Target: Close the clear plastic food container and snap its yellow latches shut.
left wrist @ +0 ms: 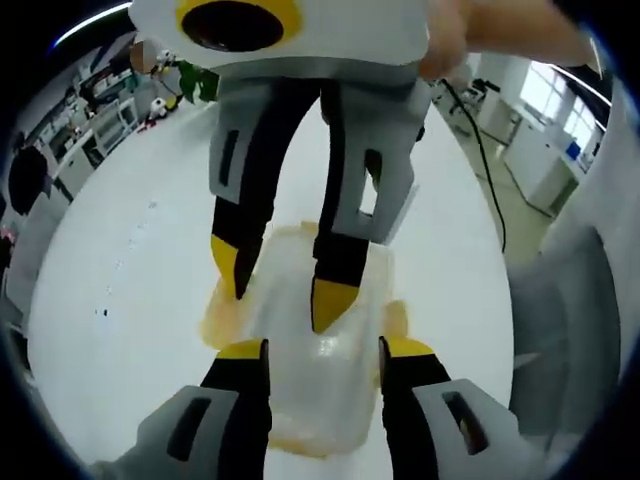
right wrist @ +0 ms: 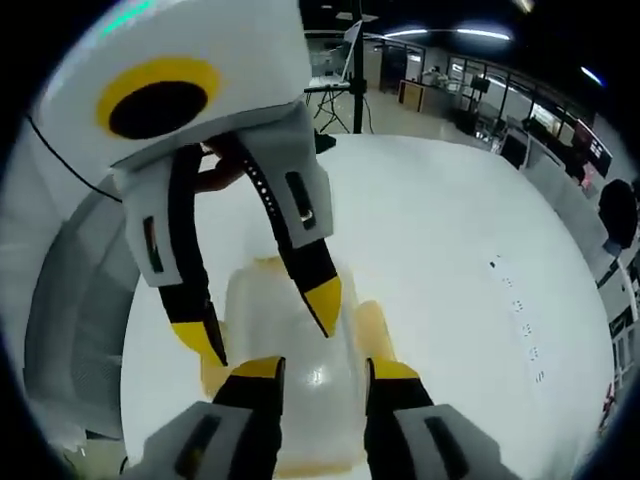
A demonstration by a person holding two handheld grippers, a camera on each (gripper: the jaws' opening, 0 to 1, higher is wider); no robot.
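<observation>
A clear plastic food container with its lid on lies on the white table. Yellow latches stick out at its sides. In the left gripper view my left gripper stands open over the lid, its yellow tips just above the container's near end. My right gripper comes in from the top, open, tips down over the far end. In the right gripper view my right gripper is open above the container, one yellow latch beside it, and the left gripper points down opposite, open.
A person's hand holds the right gripper. A black cable runs along the floor past the table's edge. Shelves and benches stand in the background, with a tripod beyond the table. Bare table surface surrounds the container.
</observation>
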